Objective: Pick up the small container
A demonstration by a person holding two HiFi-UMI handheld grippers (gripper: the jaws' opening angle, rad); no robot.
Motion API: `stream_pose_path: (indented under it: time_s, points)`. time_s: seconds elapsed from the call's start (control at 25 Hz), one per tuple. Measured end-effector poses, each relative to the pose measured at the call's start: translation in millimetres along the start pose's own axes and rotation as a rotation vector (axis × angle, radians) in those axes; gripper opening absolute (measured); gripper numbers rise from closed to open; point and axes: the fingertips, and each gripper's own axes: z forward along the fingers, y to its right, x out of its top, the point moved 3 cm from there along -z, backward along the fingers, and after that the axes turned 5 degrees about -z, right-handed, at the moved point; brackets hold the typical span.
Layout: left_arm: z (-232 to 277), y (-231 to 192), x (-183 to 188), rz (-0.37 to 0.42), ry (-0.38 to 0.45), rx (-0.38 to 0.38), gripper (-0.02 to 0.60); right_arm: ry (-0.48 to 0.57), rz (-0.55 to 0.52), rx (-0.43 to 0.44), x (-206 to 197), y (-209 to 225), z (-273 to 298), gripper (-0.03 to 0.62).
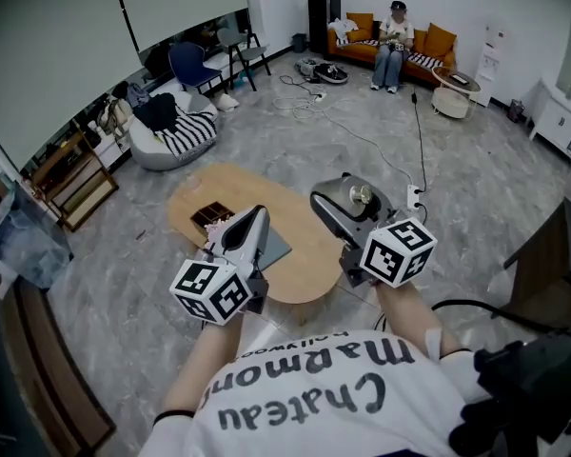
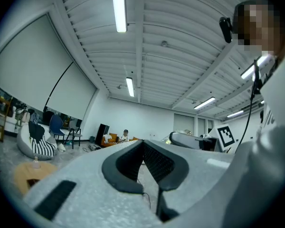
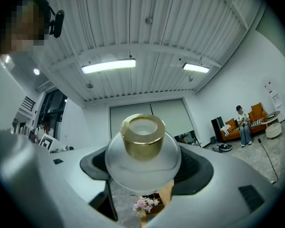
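Large room with a grey marbled floor [image 1: 381, 150], white walls, an orange sofa [image 1: 414, 46] at the far end with a seated person [image 1: 393, 41] on it, and a striped beanbag [image 1: 176, 131] on the left. A low rounded wooden table [image 1: 309, 265] lies directly below the person holding the grippers. Both grippers are raised above this table.

Right gripper [image 1: 352, 203]: its jaws are clamped on the small frosted-glass round container with a gold-coloured collar [image 3: 142, 153], one dark pad on each side of the body, collar pointing away from the camera. The container is clear of the table, held in the air over its right end. In the right gripper view, a small bunch of pink flowers [image 3: 143, 205] shows below the container, in the gap between the jaws.

Left gripper [image 1: 255, 222]: its dark ribbed pads [image 2: 157, 163] meet at the tips, with nothing between them. It is held over the table's near edge, apart from the right gripper.
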Motion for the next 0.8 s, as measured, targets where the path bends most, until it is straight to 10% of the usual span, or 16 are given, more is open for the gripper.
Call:
stream_pose_path:
  time_s: [0.8]
  points:
    - [-126.3, 59.2, 1.9, 0.061, -0.031, -0.075, 0.014, 0.063, 0.083, -0.07, -0.5, -106.3, -83.7, 0.341]
